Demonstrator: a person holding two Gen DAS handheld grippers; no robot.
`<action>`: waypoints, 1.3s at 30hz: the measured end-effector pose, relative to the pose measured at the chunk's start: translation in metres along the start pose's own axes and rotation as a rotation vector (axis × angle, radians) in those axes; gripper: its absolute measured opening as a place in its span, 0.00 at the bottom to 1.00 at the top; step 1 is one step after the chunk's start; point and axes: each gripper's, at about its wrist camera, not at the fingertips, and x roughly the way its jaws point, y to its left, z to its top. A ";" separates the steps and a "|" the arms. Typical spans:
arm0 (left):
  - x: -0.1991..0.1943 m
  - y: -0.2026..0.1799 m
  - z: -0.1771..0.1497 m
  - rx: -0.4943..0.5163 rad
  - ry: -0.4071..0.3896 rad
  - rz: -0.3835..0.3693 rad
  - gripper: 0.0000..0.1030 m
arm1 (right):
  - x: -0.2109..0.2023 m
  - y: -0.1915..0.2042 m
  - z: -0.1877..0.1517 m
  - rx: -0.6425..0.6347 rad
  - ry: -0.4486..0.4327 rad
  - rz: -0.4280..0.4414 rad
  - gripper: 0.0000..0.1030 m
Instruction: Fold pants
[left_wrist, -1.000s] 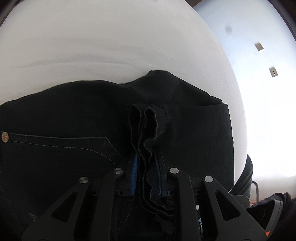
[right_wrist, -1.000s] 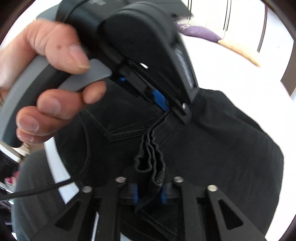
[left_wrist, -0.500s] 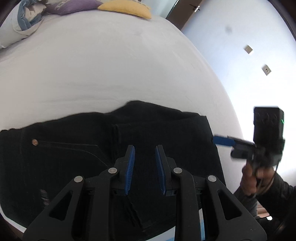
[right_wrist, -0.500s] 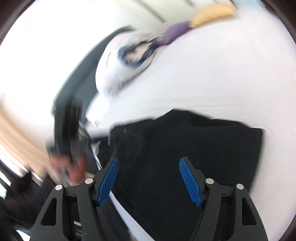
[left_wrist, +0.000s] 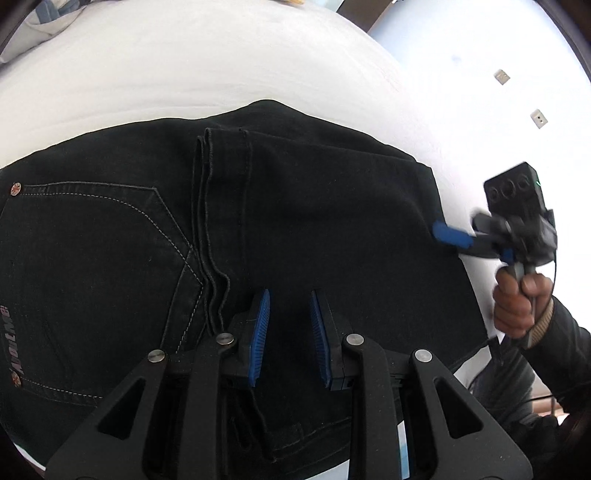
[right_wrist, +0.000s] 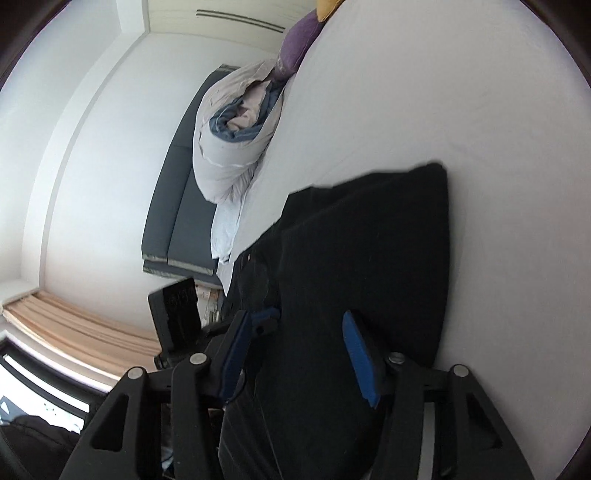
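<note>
In the left wrist view the black jeans (left_wrist: 295, 221) lie folded on the white bed (left_wrist: 184, 62), leg hems laid over the seat beside the back pocket, and the left gripper (left_wrist: 290, 328) hovers above with a narrow empty gap between its pads. In the right wrist view the right gripper (right_wrist: 299, 354), whose jaws have just been closing, straddles the bundle's side edge without pressing it. Probably one more fold remains.

A rolled grey-and-blue duvet (right_wrist: 236, 136) lies far ahead of the fingers, left of centre. Beyond it sit a purple cushion (right_wrist: 299, 44) and a yellow cushion (right_wrist: 327, 7).
</note>
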 end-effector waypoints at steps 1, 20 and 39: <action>0.003 -0.008 -0.006 0.003 -0.008 0.005 0.21 | 0.003 0.004 -0.014 -0.004 0.036 0.005 0.54; -0.140 0.060 -0.136 -0.572 -0.586 0.110 0.94 | -0.007 0.056 -0.033 -0.042 -0.016 0.070 0.58; -0.095 0.199 -0.191 -1.120 -0.716 -0.313 0.93 | 0.049 0.012 -0.013 0.163 0.009 0.134 0.56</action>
